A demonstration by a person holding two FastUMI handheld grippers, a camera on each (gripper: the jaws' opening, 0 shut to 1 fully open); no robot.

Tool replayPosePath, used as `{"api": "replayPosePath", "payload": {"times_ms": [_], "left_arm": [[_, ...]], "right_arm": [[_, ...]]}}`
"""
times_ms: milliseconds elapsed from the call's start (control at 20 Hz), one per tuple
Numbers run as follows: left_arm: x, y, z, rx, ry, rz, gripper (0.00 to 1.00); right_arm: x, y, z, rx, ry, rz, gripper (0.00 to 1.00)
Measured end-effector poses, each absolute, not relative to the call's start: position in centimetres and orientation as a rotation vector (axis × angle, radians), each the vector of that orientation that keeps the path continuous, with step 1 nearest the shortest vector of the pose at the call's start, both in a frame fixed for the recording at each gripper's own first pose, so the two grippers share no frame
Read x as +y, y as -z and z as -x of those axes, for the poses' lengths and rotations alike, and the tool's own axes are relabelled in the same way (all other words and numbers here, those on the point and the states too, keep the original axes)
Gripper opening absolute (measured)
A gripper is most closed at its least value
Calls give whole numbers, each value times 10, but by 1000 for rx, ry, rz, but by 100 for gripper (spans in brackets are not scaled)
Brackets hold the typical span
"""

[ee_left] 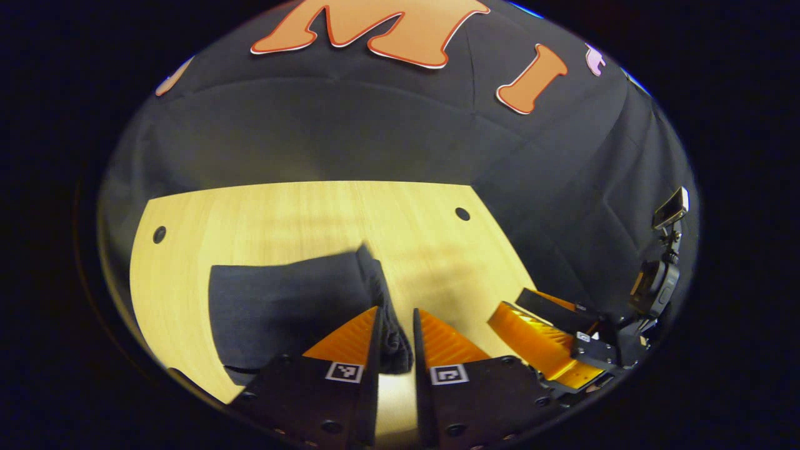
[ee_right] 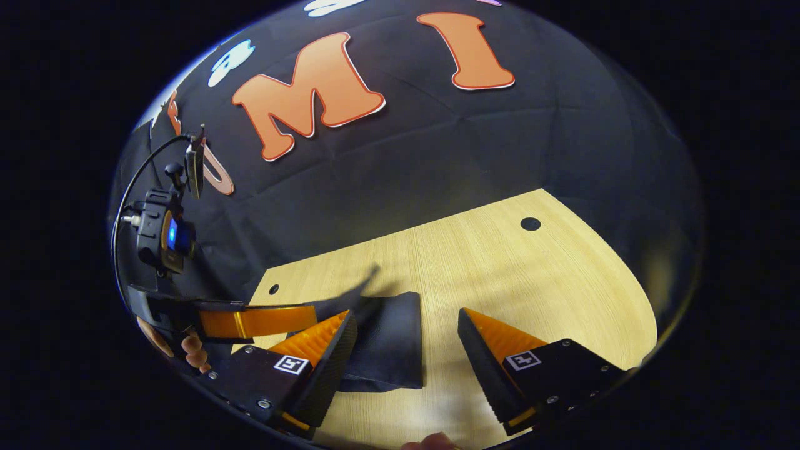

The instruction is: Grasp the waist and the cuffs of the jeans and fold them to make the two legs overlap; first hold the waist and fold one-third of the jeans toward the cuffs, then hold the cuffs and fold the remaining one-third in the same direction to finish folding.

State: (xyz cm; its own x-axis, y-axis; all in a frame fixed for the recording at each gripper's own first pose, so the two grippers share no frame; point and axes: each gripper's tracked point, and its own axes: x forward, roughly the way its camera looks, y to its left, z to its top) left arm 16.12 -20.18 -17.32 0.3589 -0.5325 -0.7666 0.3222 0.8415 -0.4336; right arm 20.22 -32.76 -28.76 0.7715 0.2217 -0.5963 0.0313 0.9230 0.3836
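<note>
While my left gripper point(ee_left: 396, 337) is clenched on a bunched edge of the jeans point(ee_left: 281, 312), I judge the risk to be that thick fold slipping out if I pull too fast, which would let the layers spring apart. From my left fingers the folded bundle spreads away to the left and ahead, lying flat on the table point(ee_left: 300, 212), with the pinched edge rising between the pads. Moving right, my right gripper point(ee_right: 406, 350) is released, jaws spread wide. The cloth lies just inside its left finger and ahead of it, while its right finger stands over bare wood. Closing there might catch nothing, or drag the neat edge askew.
</note>
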Motion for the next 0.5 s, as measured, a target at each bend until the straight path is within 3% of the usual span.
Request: {"api": "replayPosePath", "payload": {"times_ms": [50,100,250,400,500], "left_arm": [[-194,166,-159,1051,540,209,29],[-189,163,-160,1032,531,205,48],[-173,143,-163,961,500,229,52],[-137,107,-166,819,433,207,88],[-110,80,-166,734,395,188,88]], "right_arm": [[-329,284,-205,669,-104,-378,98],[-329,278,-208,635,-108,-363,99],[-324,257,-211,564,-126,-308,98],[-309,229,-208,485,-153,-262,98],[-298,213,-201,446,-161,-241,98]]}}
